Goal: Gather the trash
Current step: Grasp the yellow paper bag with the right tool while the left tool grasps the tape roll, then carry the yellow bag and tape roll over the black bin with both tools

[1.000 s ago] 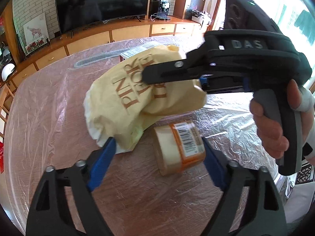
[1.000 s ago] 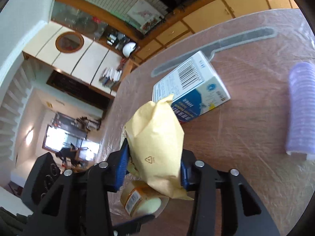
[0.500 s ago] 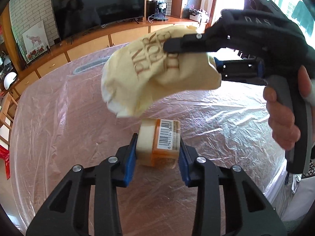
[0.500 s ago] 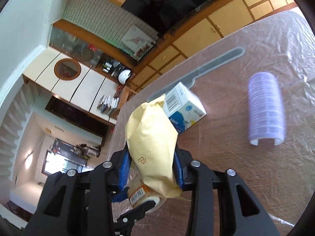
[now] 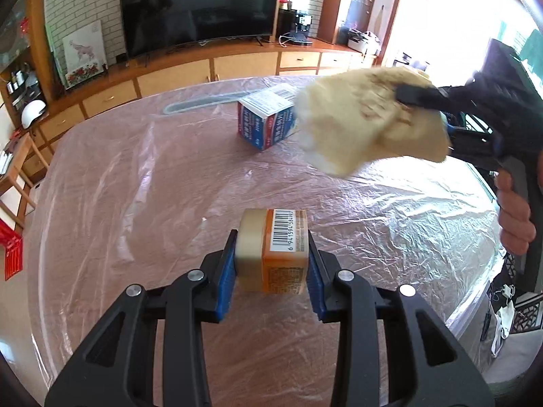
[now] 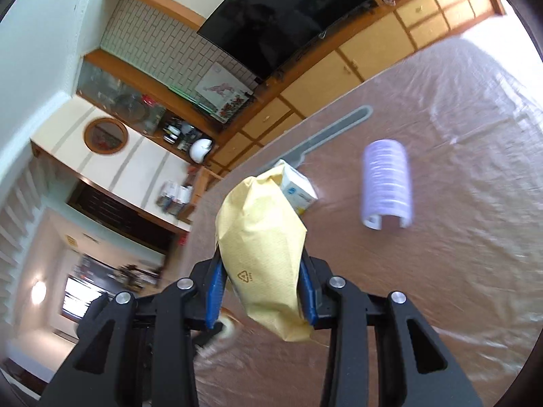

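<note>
Seen from the left wrist, the wide surface [image 5: 118,203] is covered in crinkled clear plastic sheeting, with wooden cabinets [image 5: 176,74] and a dark television [image 5: 200,3] behind it along the far wall. Low in the middle, the left gripper [image 5: 271,268] has its blue-padded fingers [image 5: 225,271] clenched on a small jar [image 5: 273,251] with an orange label and a barcode, one pad pressed on each side. Beyond it, a blue and white carton [image 5: 268,118] lies on the surface near the far edge. To the right of the carton, a crumpled yellow paper bag [image 5: 366,125] hangs in the air, pinched by the black right gripper [image 5: 424,96], and a person's hand [image 5: 516,213] wraps that tool's handle at the right edge. From the right wrist, the view is tilted: a stairway and shelves fill the left side, and the television [image 6: 288,13] and cabinets [image 6: 339,78] slope across the top. In the middle, the right gripper [image 6: 261,291] squeezes the yellow paper bag [image 6: 261,244] between its blue fingers [image 6: 213,291], the bag bulging above and below the pads. The carton [image 6: 298,186] peeks out just behind the bag's top. Further right, a pale purple ribbed roll [image 6: 387,183] lies on the surface [image 6: 458,288], well apart from the carton.
</note>
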A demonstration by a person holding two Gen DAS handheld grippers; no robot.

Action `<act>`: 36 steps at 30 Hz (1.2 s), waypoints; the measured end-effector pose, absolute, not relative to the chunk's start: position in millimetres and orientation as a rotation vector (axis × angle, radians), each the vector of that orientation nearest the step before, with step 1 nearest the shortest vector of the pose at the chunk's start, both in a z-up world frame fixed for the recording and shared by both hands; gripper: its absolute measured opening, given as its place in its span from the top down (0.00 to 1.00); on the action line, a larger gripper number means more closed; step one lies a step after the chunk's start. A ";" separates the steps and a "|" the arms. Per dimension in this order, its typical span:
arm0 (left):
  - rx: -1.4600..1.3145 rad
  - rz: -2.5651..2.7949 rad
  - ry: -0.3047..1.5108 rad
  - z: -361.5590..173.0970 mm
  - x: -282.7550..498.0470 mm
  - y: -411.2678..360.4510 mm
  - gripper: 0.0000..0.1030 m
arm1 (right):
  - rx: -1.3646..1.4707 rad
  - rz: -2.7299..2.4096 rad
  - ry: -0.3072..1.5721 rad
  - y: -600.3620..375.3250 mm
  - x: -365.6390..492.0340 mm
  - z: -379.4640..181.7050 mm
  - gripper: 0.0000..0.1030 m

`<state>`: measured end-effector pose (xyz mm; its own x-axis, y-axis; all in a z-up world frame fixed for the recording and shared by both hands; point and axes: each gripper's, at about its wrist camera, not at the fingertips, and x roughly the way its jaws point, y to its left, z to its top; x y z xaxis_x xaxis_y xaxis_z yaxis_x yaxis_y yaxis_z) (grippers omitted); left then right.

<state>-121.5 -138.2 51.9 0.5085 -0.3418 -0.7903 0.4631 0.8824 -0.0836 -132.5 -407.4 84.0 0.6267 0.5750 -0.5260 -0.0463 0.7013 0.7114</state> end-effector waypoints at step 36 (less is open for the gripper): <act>0.164 -0.499 0.833 103.1 -269.5 -104.5 0.64 | 0.483 0.538 0.821 -393.6 -329.5 143.4 0.65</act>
<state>-269.5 -104.5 103.1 0.5654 -0.3592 -0.7425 0.4853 0.8727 -0.0526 -329.5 -393.6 143.4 0.5646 0.6161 -0.5493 -0.2574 0.7637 0.5920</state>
